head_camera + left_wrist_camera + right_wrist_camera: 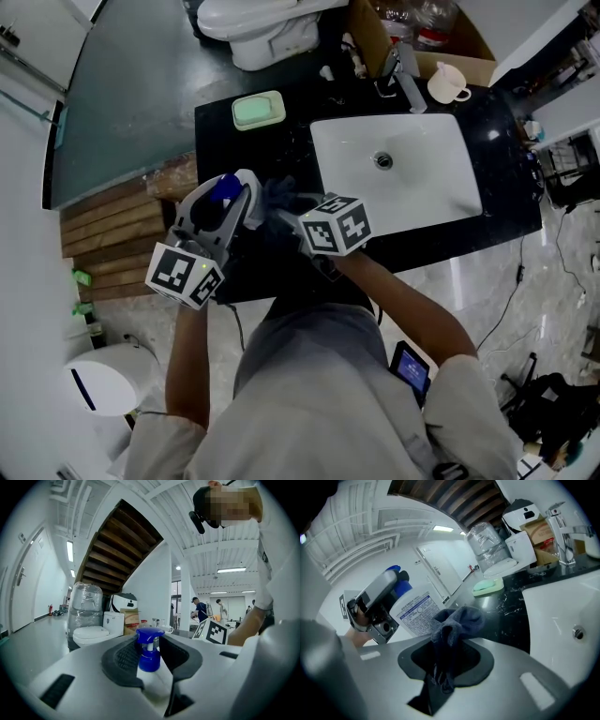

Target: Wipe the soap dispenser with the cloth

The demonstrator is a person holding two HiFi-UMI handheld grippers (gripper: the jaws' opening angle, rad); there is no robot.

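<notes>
Two grippers work over the black counter (253, 150), with the white sink (412, 202) to their right. The left gripper (239, 197) clamps the soap dispenser (412, 613). Its own view shows only the blue pump (150, 644); the right gripper view shows the labelled body. The right gripper (447, 653) pinches the dark cloth (457, 620), bunched ahead of its jaws beside the dispenser.
</notes>
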